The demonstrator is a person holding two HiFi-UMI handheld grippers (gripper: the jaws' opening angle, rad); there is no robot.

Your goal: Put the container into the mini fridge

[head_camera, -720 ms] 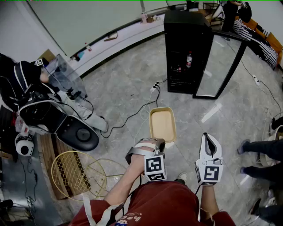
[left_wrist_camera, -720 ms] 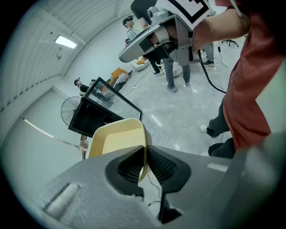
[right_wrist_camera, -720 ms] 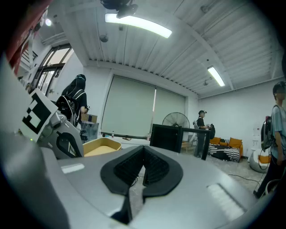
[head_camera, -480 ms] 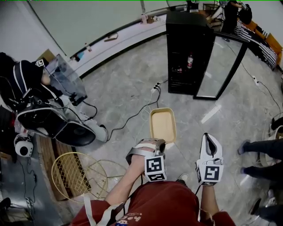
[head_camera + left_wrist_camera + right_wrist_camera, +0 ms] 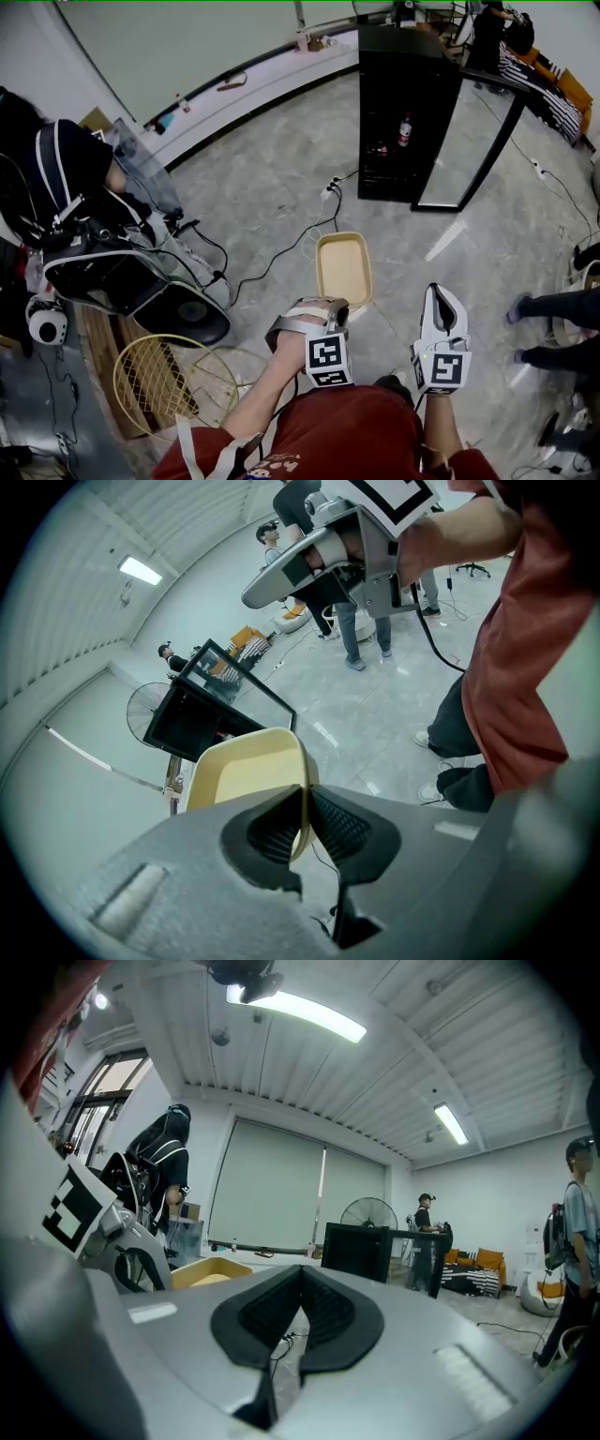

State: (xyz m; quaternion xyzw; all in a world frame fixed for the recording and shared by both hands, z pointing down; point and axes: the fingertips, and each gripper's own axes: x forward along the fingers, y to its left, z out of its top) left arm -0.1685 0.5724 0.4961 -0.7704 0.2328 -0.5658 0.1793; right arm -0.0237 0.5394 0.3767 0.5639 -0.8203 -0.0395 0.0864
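The cream, tray-like container [image 5: 343,265] hangs above the floor in the head view, and my left gripper [image 5: 337,302] is shut on its near rim. The left gripper view shows that rim of the container [image 5: 246,778] pinched between the black pads [image 5: 277,829]. Beside it, my right gripper [image 5: 438,291] is shut with nothing in it; its pads [image 5: 323,1305] meet in the right gripper view. The black mini fridge [image 5: 401,89] stands ahead, its glass door [image 5: 467,141] swung open to the right. A bottle [image 5: 404,129] is on a shelf inside.
A power strip and cables [image 5: 327,191] lie on the floor between me and the fridge. At the left stands a person with a backpack and gear [image 5: 89,246]. A gold wire basket [image 5: 157,382] sits at the lower left. Another person's legs [image 5: 553,319] are at the right.
Both grippers hold their places with the container. The person with the gear at the left has moved nearer and to the right, and the view has shifted slightly.
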